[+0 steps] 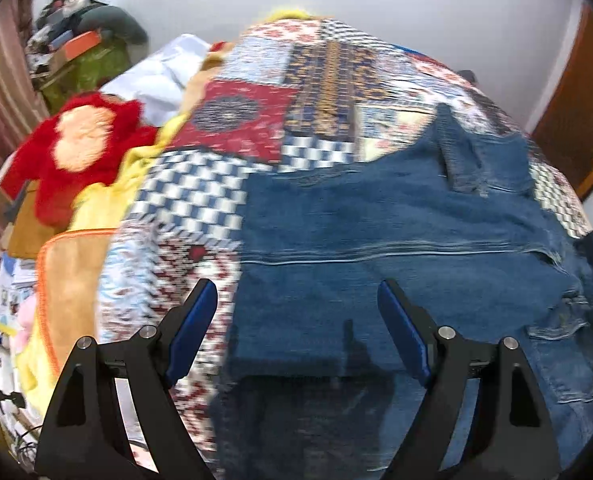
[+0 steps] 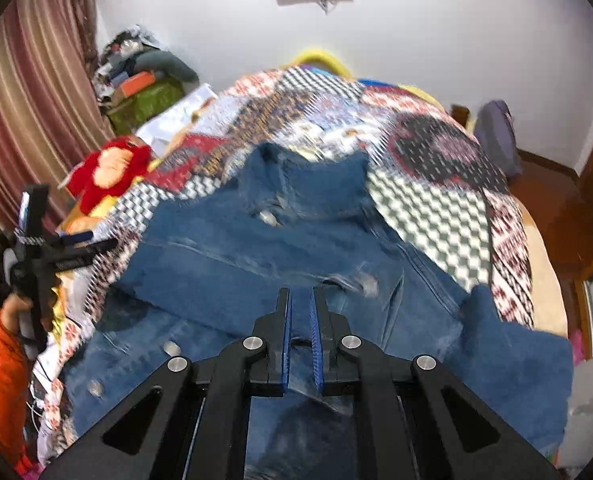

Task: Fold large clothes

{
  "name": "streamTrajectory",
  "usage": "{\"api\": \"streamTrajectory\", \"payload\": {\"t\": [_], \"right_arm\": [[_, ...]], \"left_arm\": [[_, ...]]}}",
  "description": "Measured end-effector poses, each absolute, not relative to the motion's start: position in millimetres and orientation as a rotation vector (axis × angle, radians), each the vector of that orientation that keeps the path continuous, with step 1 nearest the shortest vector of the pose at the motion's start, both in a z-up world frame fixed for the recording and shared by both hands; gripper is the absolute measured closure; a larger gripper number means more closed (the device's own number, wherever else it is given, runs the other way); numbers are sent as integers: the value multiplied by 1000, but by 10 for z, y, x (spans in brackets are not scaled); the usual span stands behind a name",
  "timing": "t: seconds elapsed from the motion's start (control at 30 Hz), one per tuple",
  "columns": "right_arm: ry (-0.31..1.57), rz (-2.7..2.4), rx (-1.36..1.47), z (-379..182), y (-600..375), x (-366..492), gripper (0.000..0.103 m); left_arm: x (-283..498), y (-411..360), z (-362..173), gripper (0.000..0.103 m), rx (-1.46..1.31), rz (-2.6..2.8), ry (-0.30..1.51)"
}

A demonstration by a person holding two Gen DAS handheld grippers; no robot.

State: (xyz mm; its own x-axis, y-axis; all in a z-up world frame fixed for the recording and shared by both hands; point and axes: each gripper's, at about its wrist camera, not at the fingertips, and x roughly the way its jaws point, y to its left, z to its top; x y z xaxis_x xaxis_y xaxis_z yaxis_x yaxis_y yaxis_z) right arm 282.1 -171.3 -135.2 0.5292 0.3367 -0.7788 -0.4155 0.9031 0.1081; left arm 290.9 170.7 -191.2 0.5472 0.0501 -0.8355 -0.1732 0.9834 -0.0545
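A blue denim jacket (image 1: pixel 396 220) lies spread on a patchwork quilt (image 1: pixel 256 120) that covers the bed. My left gripper (image 1: pixel 296 286) hangs open above the jacket's left edge, with nothing between its blue pads. The right wrist view shows the jacket (image 2: pixel 224 248) front up, buttons showing, one sleeve folded across it. There my right gripper (image 2: pixel 300 294) hovers shut over the jacket's middle, and I see no cloth pinched between its pads. The left gripper (image 2: pixel 96 240) also appears at the far left, held by a hand in an orange sleeve (image 2: pixel 0 360).
A red plush toy (image 1: pixel 80 148) and yellow and orange blankets (image 1: pixel 68 280) lie along the bed's left side. A striped curtain (image 2: pixel 36 100) and a cluttered pile (image 2: pixel 144 76) stand at the back left. A wooden door (image 1: pixel 576 120) is on the right, with a grey bag (image 2: pixel 496 136) beside the bed.
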Motion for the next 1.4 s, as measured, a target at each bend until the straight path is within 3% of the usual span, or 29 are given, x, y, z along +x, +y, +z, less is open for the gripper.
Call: {"api": "streamTrajectory", "payload": {"t": [0.4, 0.57, 0.67, 0.8, 0.87, 0.97, 1.17, 1.23, 1.4], "right_arm": [[928, 242, -67, -1426, -2521, 2774, 96], [925, 195, -49, -1429, -2818, 2648, 96], [948, 187, -25, -1492, -2979, 2560, 96], [945, 157, -22, -1541, -3164, 2427, 96], [948, 130, -32, -1562, -3270, 2384, 96], [968, 92, -42, -1633, -3433, 2410, 96], [1184, 31, -132, -2265, -3593, 2624, 96], [1157, 46, -181, -2324, -3566, 2588, 96], [1133, -15, -250, -2330, -3567, 2542, 96]], "left_arm": [[3287, 104, -1724, 15, 24, -277, 1001], [3389, -678, -1970, 16, 200, -428, 1039], [3481, -960, -2249, 30, 282, -474, 1122], [3557, -1051, -2405, 37, 296, -475, 1134], [3554, -1070, -2324, 66, 287, -480, 1103], [3532, -1076, -2217, 78, 284, -473, 1069], [3463, -1073, -1963, 85, 236, -503, 1029], [3397, -1077, -1920, 92, 193, -576, 1040], [3346, -1260, -2128, 91, 258, -569, 1110]]}}
